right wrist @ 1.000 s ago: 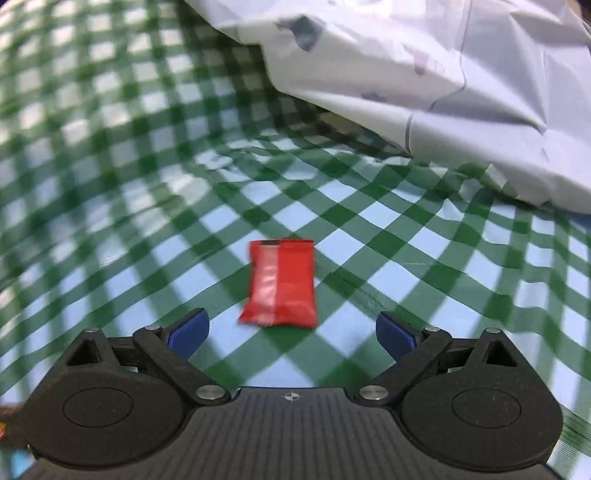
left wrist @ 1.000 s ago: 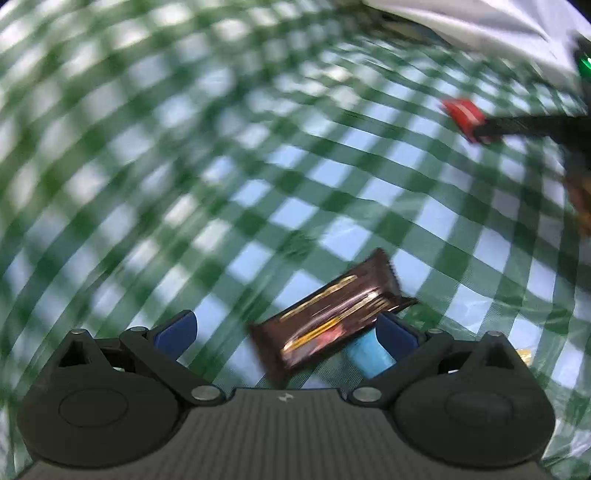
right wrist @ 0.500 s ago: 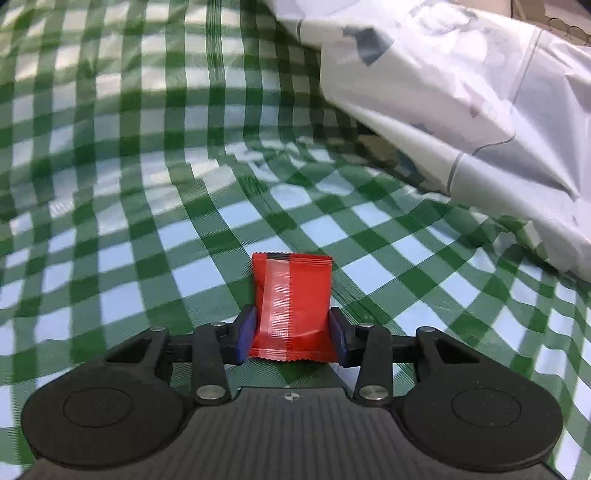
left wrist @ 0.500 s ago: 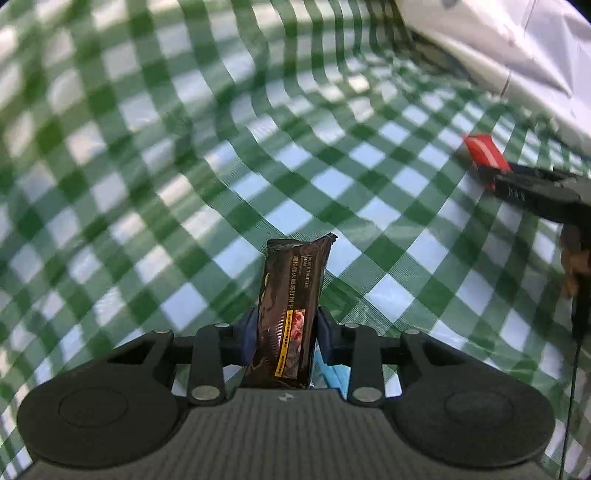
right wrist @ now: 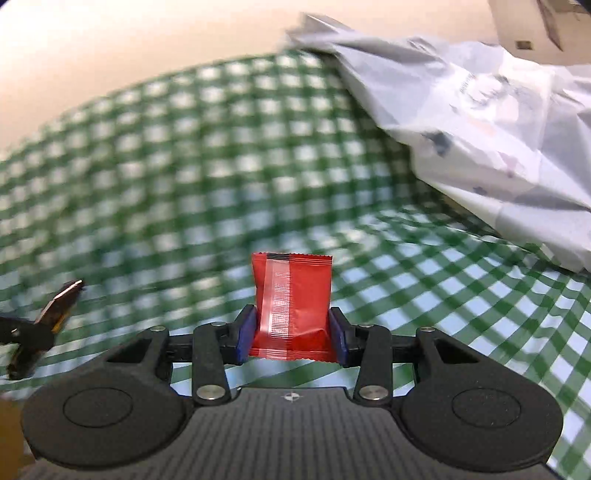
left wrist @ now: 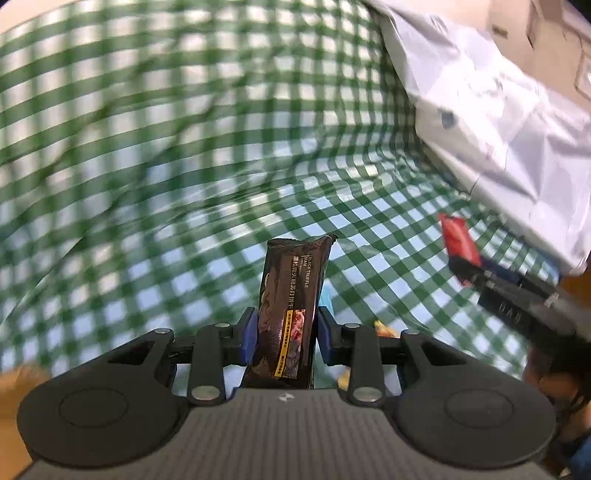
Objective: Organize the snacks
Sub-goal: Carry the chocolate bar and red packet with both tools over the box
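Note:
My left gripper (left wrist: pixel 286 328) is shut on a dark brown chocolate bar (left wrist: pixel 291 295) with gold lettering, held upright above the green checked tablecloth (left wrist: pixel 184 147). My right gripper (right wrist: pixel 291 334) is shut on a red snack packet (right wrist: pixel 293 299), also lifted off the cloth. In the left wrist view the right gripper shows at the right edge with the red packet (left wrist: pixel 458 240). In the right wrist view the chocolate bar's tip (right wrist: pixel 62 295) shows at the far left.
A crumpled white plastic bag (right wrist: pixel 498 140) lies at the back right, also in the left wrist view (left wrist: pixel 498 122). A blue and a yellow wrapper (left wrist: pixel 382 328) lie on the cloth below my left gripper. A cardboard box (left wrist: pixel 546 33) stands behind the bag.
A second ago both grippers were open over the snacks on the cloth. They closed on the chocolate bar and the red packet, and both have since lifted up and tilted toward the far side.

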`<action>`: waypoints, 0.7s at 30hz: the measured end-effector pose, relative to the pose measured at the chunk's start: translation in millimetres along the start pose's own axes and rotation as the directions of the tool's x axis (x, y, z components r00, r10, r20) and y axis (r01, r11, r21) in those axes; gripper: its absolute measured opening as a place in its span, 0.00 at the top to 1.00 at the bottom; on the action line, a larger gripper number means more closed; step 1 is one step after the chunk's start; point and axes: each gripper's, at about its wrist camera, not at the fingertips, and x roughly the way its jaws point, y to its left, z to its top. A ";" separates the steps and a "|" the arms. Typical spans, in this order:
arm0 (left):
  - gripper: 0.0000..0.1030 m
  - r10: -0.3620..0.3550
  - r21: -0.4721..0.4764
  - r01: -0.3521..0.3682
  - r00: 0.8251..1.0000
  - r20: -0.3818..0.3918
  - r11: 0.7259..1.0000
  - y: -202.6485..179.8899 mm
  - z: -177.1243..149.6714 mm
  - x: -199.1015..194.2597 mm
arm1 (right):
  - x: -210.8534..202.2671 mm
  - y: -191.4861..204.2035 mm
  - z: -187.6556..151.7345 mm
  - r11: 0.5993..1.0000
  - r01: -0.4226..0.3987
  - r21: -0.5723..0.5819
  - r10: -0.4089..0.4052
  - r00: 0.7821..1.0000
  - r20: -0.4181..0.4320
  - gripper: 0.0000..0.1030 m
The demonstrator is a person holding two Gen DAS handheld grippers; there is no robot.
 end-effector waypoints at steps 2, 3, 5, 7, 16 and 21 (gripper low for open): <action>0.64 0.005 -0.033 -0.005 1.000 0.014 0.999 6.7 -17.7 -40.0 | -31.4 24.2 -1.5 0.999 -0.042 -0.026 0.042 0.999 0.014 0.58; 0.64 0.013 -0.043 -0.012 1.000 0.020 0.999 10.0 -26.2 -58.2 | -45.8 36.4 -2.3 0.997 -0.059 -0.044 0.060 0.998 0.015 0.58; 0.64 0.034 -0.062 -0.032 0.999 0.035 0.998 13.6 -45.8 -97.6 | -76.3 61.0 -4.2 0.994 -0.083 -0.071 0.084 0.996 0.017 0.58; 0.64 0.063 -0.086 -0.058 0.997 0.052 0.995 18.5 -64.9 -135.1 | -106.6 86.1 -7.2 0.989 -0.123 -0.079 0.125 0.992 0.012 0.58; 0.64 0.218 -0.176 -0.203 0.974 0.067 0.963 38.1 -172.4 -272.4 | -238.0 199.0 -47.4 0.931 -0.337 -0.143 0.331 0.941 -0.067 0.58; 0.64 0.292 -0.249 -0.268 0.954 0.067 0.931 55.2 -233.9 -326.8 | -295.0 251.7 -75.3 0.867 -0.452 -0.209 0.430 0.891 -0.146 0.58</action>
